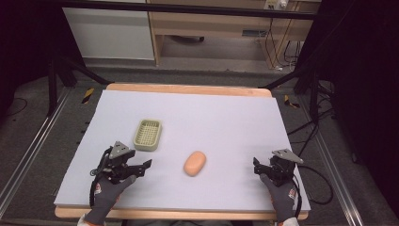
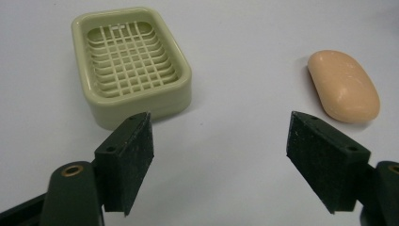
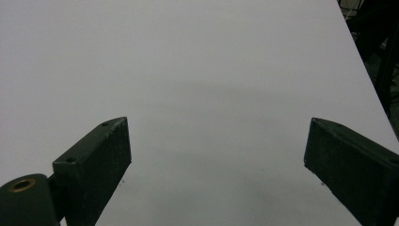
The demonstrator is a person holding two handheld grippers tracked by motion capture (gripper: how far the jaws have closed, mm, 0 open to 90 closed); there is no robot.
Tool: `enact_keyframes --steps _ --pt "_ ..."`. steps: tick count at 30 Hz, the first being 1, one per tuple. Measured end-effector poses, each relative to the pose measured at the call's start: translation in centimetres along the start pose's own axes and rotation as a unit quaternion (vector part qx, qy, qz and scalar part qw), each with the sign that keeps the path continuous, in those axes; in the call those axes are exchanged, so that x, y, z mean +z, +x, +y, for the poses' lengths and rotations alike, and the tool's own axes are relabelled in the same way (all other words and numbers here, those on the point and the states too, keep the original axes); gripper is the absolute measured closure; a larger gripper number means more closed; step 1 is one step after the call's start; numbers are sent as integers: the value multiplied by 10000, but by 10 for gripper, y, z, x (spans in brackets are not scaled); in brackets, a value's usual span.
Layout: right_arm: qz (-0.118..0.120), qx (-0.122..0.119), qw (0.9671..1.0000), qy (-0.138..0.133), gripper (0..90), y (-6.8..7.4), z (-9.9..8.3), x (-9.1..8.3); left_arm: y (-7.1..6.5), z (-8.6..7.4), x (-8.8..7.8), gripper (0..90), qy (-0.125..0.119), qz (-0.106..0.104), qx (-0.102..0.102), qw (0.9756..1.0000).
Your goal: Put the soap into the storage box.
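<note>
In the high view the left gripper point(image 1: 141, 167) at lower left had its jaws spread, empty. The soap point(image 1: 195, 163) lay at centre on the table point(image 1: 226, 117), the soap dish point(image 1: 148, 134) just left. The right gripper point(image 1: 263, 168), lower right, was spread too.

In the high view, the pale green slotted plastic soap dish point(image 1: 148, 134) sits left of the frame's centre on the white-covered desk point(image 1: 226, 117). The peach oval soap bar point(image 1: 195, 163) lies to its lower right, apart from it. The left hand-held gripper point(image 1: 141, 168) is at the lower left, just below the dish; the right hand-held gripper point(image 1: 259, 168) is at the lower right, well apart from the soap.

In the left gripper view, the dish point(image 2: 131, 66) is at upper left, the soap point(image 2: 343, 85) at right.
</note>
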State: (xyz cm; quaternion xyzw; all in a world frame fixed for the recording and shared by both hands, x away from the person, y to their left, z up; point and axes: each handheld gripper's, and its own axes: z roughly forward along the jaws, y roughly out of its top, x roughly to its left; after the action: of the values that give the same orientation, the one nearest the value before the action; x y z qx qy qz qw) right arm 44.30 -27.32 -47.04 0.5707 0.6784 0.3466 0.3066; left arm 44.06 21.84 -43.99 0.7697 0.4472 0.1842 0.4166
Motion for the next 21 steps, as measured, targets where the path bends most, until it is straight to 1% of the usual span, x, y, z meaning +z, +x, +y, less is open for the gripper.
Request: enact_keyframes --steps 5,7,11,12,14,21 --pt "-28 -35 10000 11 80 2 0 1 -7 6 2 223 -6 -71 99 9999" --pt "-27 -8 10000 11 81 2 0 0 -10 8 3 222 3 -116 144 9998" --pt "-59 10 10000 -29 82 2 1 -1 -19 13 6 220 30 -161 297 9994" --pt "-62 23 10000 -29 83 1 1 -1 -19 13 6 220 30 -161 297 9994" --pt "-67 29 10000 -49 82 1 1 -1 -23 17 6 218 30 -195 377 9991" --pt "-103 35 9999 -23 82 0 1 -1 -28 26 8 216 32 -262 437 9987"
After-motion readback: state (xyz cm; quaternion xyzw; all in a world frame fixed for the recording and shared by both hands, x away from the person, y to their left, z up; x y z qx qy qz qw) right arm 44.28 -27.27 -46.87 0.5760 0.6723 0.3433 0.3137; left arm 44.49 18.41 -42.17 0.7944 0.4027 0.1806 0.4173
